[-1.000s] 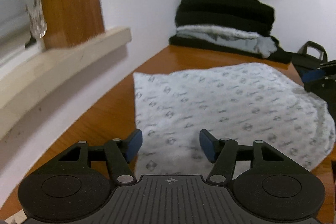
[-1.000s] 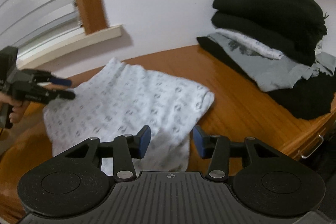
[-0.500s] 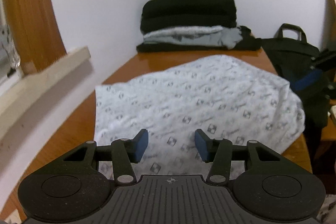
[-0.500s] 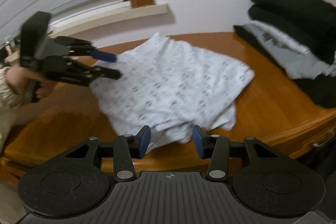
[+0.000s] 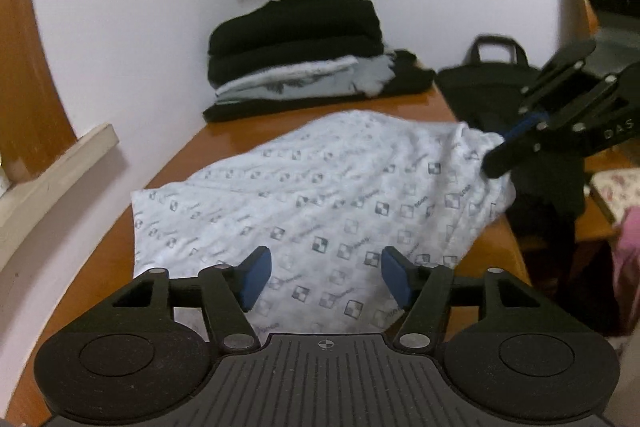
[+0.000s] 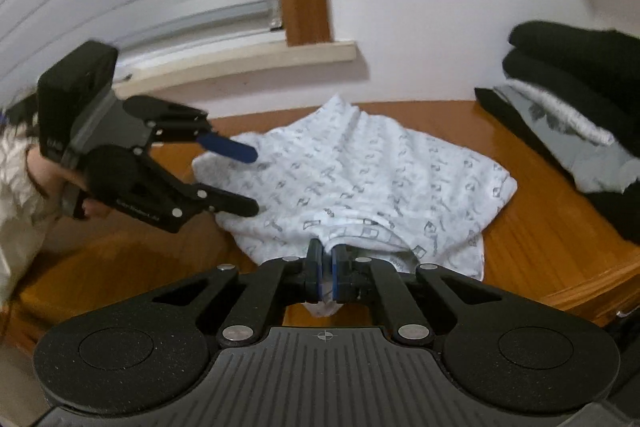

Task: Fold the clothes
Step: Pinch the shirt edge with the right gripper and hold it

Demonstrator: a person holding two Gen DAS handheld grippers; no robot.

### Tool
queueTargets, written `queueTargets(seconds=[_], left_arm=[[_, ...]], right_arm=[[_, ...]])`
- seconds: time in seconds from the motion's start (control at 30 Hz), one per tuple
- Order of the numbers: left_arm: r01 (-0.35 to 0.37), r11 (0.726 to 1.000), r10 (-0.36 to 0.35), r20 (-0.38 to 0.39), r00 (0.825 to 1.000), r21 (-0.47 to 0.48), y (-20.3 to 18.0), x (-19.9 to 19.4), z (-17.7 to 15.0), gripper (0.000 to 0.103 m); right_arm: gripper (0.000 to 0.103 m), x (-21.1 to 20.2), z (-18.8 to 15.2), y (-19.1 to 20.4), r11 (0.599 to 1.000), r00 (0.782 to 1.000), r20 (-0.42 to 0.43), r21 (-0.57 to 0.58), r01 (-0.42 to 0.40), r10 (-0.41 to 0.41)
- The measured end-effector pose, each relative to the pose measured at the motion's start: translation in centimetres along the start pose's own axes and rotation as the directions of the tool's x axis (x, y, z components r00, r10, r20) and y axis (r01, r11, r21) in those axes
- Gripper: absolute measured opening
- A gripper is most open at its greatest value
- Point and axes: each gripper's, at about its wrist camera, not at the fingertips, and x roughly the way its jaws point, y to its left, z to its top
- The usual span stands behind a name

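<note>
A white patterned garment (image 5: 320, 203) (image 6: 372, 179) lies spread on the wooden table (image 5: 108, 267) (image 6: 552, 247). My left gripper (image 5: 325, 277) hovers open over the garment's near edge, nothing between its blue pads. In the right wrist view the left gripper (image 6: 248, 179) shows at the cloth's left side, jaws apart. My right gripper (image 6: 327, 261) is shut on the garment's front edge, cloth pinched between the pads. From the left wrist view, the right gripper (image 5: 504, 151) holds the cloth's far right corner, lifting it a little.
A stack of folded black and grey clothes (image 5: 296, 55) (image 6: 576, 115) sits at the table's far end. A black bag (image 5: 492, 83) stands beyond the table's right edge. A window sill (image 6: 240, 63) and blinds run along the wall. A hand (image 6: 48, 175) holds the left gripper.
My right gripper moved in to the garment's edge and shut on it. The left gripper swung round and opened wider over the near edge.
</note>
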Motion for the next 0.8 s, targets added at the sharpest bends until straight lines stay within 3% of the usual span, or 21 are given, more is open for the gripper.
queueTargets(seconds=[0.13,0.2,0.33,0.37,0.47,0.6,0.8], left_arm=[[-0.017,0.997,0.015,-0.032,0.999,-0.069,1.5,1.1,-0.8,0.063],[-0.019,0.995,0.017,-0.028,0.999,-0.102,2.4,1.2,-1.1,0.063],[-0.037,0.989,0.034,-0.019,0.999,-0.141,3.5,1.0,-1.2,0.062],[-0.044,0.988,0.042,-0.02,0.999,-0.145,3.7,1.0,-1.2,0.063],[-0.067,0.985,0.065,-0.024,0.998,-0.157,4.3,1.1,-1.4,0.063],[-0.081,0.981,0.076,-0.033,0.997,-0.176,5.2,1.4,-1.6,0.062],[-0.078,0.979,0.072,-0.041,0.997,-0.186,6.1,1.4,-2.0,0.062]], right_arm=[[0.013,0.6,-1.2,0.5,1.0,0.999,-0.035,-0.009,0.004,-0.004],[0.025,0.8,-1.6,0.6,1.0,0.999,-0.032,0.0,0.001,-0.001],[0.028,1.8,-2.3,1.4,0.998,0.999,-0.047,-0.055,0.008,-0.011],[0.028,2.0,-2.4,1.6,0.997,0.999,-0.045,-0.072,0.008,-0.012],[0.007,2.1,-2.3,2.5,0.988,0.999,-0.035,-0.149,0.032,-0.038],[0.005,0.0,-2.8,4.4,0.948,0.997,0.023,-0.309,0.071,-0.067],[0.005,-0.4,-3.9,5.4,0.909,0.997,-0.015,-0.413,0.06,-0.073]])
